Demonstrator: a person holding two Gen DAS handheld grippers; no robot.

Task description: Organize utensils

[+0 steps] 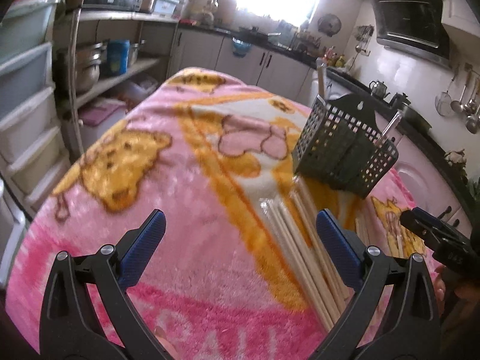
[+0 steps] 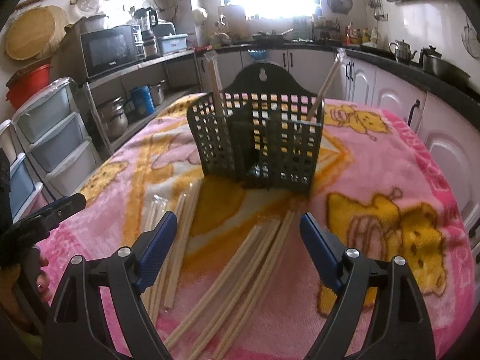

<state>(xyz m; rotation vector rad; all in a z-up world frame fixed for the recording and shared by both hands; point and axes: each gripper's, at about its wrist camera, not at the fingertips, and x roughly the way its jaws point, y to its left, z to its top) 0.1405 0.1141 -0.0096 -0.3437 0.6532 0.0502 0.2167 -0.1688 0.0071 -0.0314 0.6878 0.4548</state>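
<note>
Both the left gripper [image 1: 240, 234] and the right gripper [image 2: 238, 231] gape apart, empty. Chopsticks [image 2: 240, 267] lie loose at lower centre, before the basket [image 2: 258, 141]. They look light, stiff, smooth and likely to roll; pinch one mid-length.

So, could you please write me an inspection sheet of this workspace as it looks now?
Surface: pink cartoon blanket covers the table.
Job's things: dark lattice holder stands upright, a few chopsticks in its left and right compartments; loose chopsticks lie on the blanket in front of it, some in clear wrap.
Clutter: nothing seen on the blanket.
Grippers: left gripper and right gripper both have jaws open, holding nothing.
Cables: nothing seen.
Surroundings: kitchen; microwave, plastic drawers, kettles, bright window.
</note>
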